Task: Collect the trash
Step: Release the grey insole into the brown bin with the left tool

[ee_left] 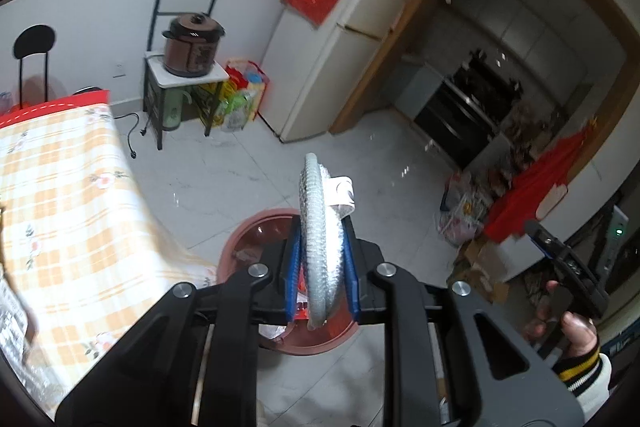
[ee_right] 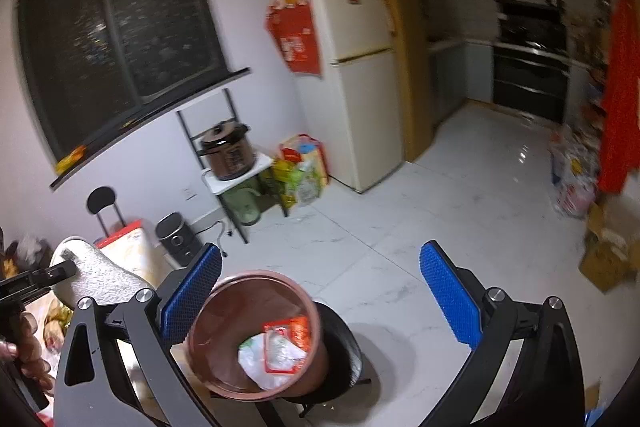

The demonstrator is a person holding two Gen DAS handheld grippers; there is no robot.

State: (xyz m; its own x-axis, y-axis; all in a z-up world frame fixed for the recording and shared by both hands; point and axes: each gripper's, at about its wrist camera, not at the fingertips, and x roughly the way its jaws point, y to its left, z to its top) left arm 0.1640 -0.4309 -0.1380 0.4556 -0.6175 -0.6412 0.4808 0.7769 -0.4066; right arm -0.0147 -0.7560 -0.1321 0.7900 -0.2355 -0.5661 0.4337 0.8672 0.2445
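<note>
My left gripper [ee_left: 322,259] is shut on a grey-white foam pad [ee_left: 320,227] with a white label, held on edge above the brown trash bin [ee_left: 248,239]. The pad also shows in the right wrist view [ee_right: 100,279], at the far left beside the bin. My right gripper [ee_right: 320,291] is open and empty, its blue pads [ee_right: 448,295] spread wide above the brown bin [ee_right: 224,311]. The bin holds a white plastic bag [ee_right: 264,359] and a red wrapper [ee_right: 294,335].
A table with a checked orange cloth [ee_left: 68,195] stands left of the bin. A black stool seat [ee_right: 344,343] lies behind the bin. A rice cooker on a rack [ee_left: 192,47], a fridge [ee_left: 336,43], bags [ee_left: 244,95] and a red cloth [ee_left: 528,195] line the tiled floor.
</note>
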